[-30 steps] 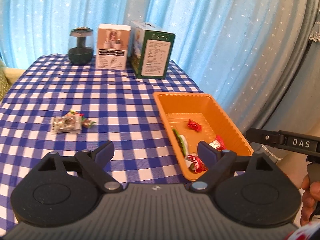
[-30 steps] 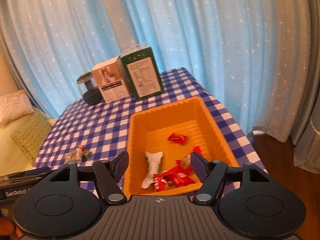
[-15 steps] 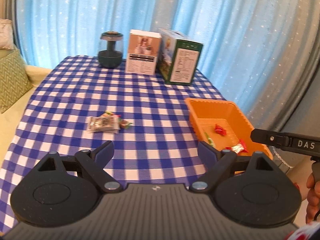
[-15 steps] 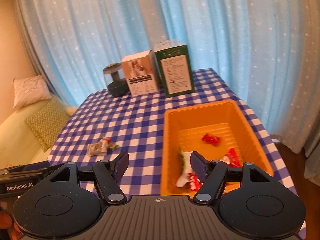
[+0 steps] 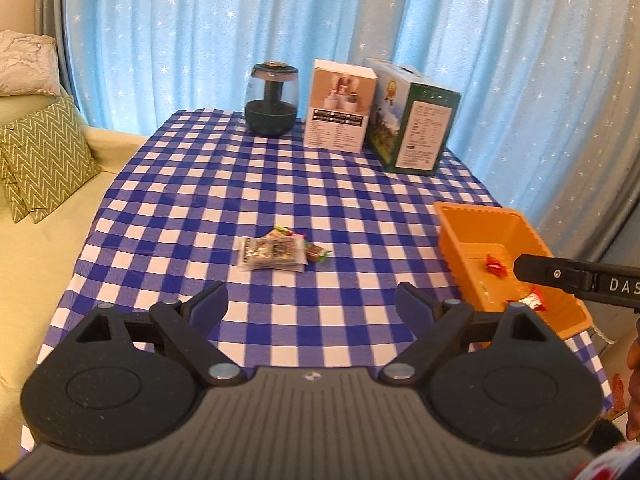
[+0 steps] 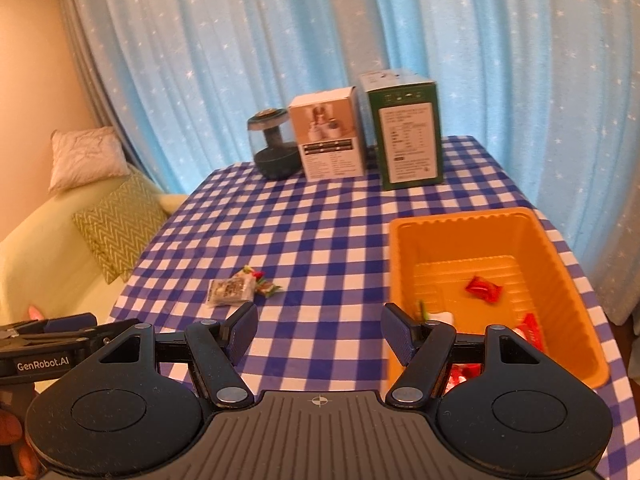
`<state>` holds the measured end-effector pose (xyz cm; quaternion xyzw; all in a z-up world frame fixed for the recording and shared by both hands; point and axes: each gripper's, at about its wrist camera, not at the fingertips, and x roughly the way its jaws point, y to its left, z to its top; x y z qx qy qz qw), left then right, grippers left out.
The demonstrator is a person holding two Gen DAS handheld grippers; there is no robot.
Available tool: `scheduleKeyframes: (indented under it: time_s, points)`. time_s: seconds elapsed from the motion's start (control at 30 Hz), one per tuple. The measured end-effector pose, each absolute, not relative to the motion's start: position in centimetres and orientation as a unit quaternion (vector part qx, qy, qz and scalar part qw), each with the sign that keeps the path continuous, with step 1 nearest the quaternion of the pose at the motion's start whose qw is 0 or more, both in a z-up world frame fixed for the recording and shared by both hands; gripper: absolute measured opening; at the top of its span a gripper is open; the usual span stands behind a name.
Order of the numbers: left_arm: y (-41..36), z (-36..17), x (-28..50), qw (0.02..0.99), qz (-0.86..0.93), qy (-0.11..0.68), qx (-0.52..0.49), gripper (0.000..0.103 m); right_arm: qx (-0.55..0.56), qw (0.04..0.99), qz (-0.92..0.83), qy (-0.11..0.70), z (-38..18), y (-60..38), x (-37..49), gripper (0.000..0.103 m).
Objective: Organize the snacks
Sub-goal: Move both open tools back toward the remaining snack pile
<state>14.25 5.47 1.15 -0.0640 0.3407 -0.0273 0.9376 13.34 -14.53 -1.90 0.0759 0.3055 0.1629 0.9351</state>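
Snacks: left gripper point(image 5: 312, 300) spread wide, empty, low in frame. Right gripper point(image 6: 319, 330) likewise wide, empty. 1 silver packet point(image 5: 273, 254) plus 2 small candies point(image 5: 318, 255) mid-frame on checked cloth point(image 5: 248, 184). 1 orange tray point(image 6: 404, 280), right, holds several red wrappers point(image 6: 483, 289). 2 boxes point(image 5: 340, 110), 1 jar point(image 5: 272, 100) upper centre.

Daylight glows through the blue curtain point(image 5: 400, 20); both views slightly soft, fisheye-bent with dark corners.
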Motion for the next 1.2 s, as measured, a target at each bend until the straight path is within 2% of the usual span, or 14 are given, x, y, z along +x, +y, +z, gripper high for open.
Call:
scheduleKeyframes:
  time_s: [0.87,1.2]
  points:
    - [8.5,-6.5,23.7,0.932,-0.05,0.359,0.007,0.089,0.01,0.91,0.22,0.351,-10.4,-6.7,25.0,0.068]
    - [7.8,-10.2,27.0,0.929,-0.078,0.344,0.108,0.078,-0.009,0.902,0.236,0.361,-12.8,-5.6,29.1,0.068]
